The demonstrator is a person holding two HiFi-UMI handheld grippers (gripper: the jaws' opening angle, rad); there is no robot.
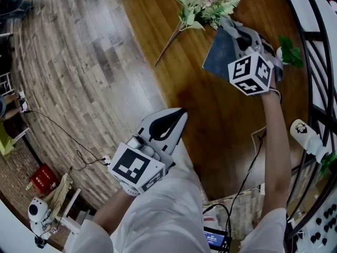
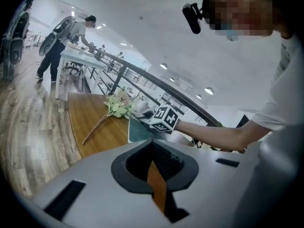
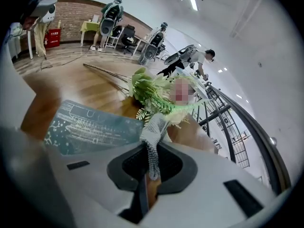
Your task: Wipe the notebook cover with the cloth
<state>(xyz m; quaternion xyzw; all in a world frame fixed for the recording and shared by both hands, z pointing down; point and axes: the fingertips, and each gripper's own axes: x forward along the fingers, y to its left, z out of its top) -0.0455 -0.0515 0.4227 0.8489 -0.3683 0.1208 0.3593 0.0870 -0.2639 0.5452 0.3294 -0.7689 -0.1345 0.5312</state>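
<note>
Right gripper (image 3: 151,171) first: its two jaws are pinched on one strip of grey-white mesh cloth (image 3: 153,132), which runs out between them toward the flowers. From the head view we see this gripper (image 1: 239,38) held over the one dark teal notebook (image 1: 220,54). The left gripper (image 2: 154,167) carries nothing; its jaws are drawn together to a thin slit. It hangs low (image 1: 174,121) at the near edge of the brown wooden table (image 1: 210,130), well apart from the notebook.

We count two grippers, each with one black-and-white marker cube, one cloth, one notebook and one bunch of green-leaved, pink-topped flowers (image 1: 202,4).

The notebook (image 3: 90,127) lies on the table just beside the flower bunch (image 3: 152,91). Its cover is matte blue-green with fine white line drawings. Any lettering among those lines is too small for us to read. The cloth sits at the cover's edge nearest the flowers; we cannot tell whether it touches the cover.
</note>
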